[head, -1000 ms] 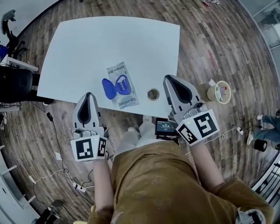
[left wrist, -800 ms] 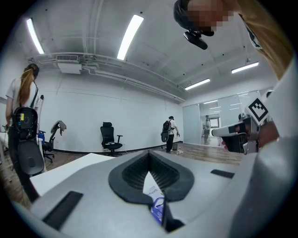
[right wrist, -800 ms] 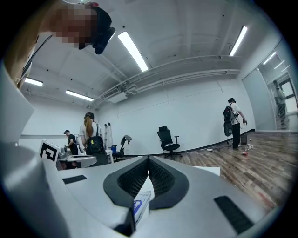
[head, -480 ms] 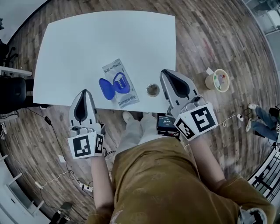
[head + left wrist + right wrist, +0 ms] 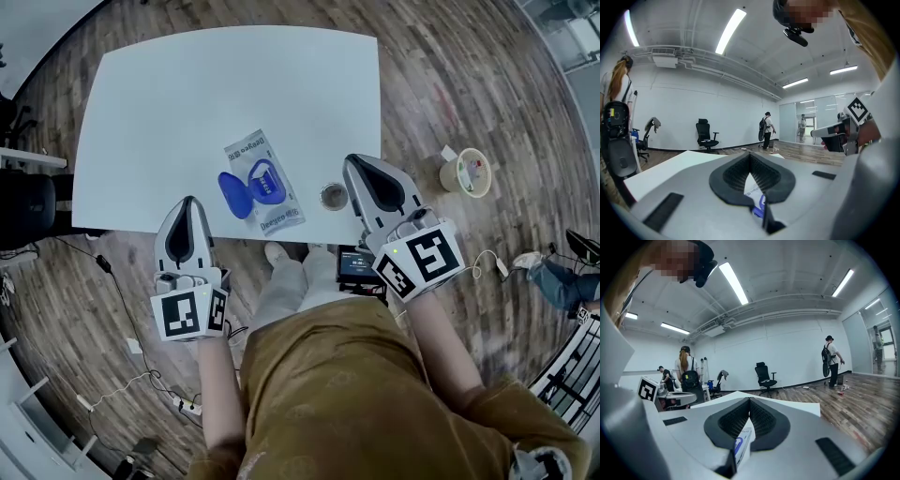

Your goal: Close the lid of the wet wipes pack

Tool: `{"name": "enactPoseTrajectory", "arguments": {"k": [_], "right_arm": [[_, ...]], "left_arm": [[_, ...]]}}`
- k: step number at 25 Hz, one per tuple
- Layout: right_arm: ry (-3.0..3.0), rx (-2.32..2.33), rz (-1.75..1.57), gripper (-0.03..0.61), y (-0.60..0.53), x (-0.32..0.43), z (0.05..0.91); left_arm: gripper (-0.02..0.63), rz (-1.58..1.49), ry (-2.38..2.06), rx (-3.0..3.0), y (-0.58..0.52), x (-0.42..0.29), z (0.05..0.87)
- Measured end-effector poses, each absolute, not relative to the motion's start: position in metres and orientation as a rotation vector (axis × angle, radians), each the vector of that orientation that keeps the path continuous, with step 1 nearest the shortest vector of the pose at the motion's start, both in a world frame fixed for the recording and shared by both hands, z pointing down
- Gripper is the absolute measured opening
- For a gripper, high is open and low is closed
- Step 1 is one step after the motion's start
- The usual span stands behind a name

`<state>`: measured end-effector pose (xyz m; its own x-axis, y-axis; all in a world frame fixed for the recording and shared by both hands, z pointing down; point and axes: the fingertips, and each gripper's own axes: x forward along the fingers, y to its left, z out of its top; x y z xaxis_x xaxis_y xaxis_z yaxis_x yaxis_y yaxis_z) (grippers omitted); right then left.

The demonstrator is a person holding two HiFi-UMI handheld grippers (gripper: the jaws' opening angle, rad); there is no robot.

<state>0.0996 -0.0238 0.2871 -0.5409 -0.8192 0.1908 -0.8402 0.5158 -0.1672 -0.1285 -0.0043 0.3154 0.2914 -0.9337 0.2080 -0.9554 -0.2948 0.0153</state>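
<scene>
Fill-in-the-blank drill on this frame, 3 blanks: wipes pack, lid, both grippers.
1. On the white table, the wet wipes pack lies with its blue lid flipped ____.
2. Of the left gripper and right gripper, the lid lies nearer the ____ one.
3. Both grippers' jaws are ____, with nothing between them.
Missing words: open; left; shut.

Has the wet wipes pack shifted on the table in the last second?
No. The wet wipes pack still lies near the table's front edge, at the same gap left of the small round object; only the head camera moved.
</scene>
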Motion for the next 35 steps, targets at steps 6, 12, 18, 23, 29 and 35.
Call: {"name": "enactPoseTrajectory", "arguments": {"k": [6,12,18,23,29,35], "right_arm": [[-2.627,1.441,0.408,0.006,-0.025,0.098,0.304],[-2.623,1.414,0.435,0.006,-0.028,0.094,0.315],[-2.625,1.376,0.452,0.006,-0.03,0.085,0.324],[-2.618,1.322,0.468,0.006,-0.029,0.067,0.335],[-2.601,1.258,0.473,0.006,-0.026,0.05,0.349],[-2.599,1.148,0.464,0.006,-0.022,0.036,0.366]], "left_arm": [[-0.003,0.272,-1.75,2.391,-0.006,-0.13,0.331],[-0.003,0.315,-1.716,2.379,-0.003,-0.127,0.348],[-0.002,0.342,-1.694,2.373,-0.002,-0.127,0.361],[-0.003,0.365,-1.694,2.348,-0.007,-0.138,0.373],[-0.002,0.415,-1.642,2.348,-0.004,-0.135,0.398],[-0.002,0.449,-1.635,2.311,-0.004,-0.137,0.418]]}}
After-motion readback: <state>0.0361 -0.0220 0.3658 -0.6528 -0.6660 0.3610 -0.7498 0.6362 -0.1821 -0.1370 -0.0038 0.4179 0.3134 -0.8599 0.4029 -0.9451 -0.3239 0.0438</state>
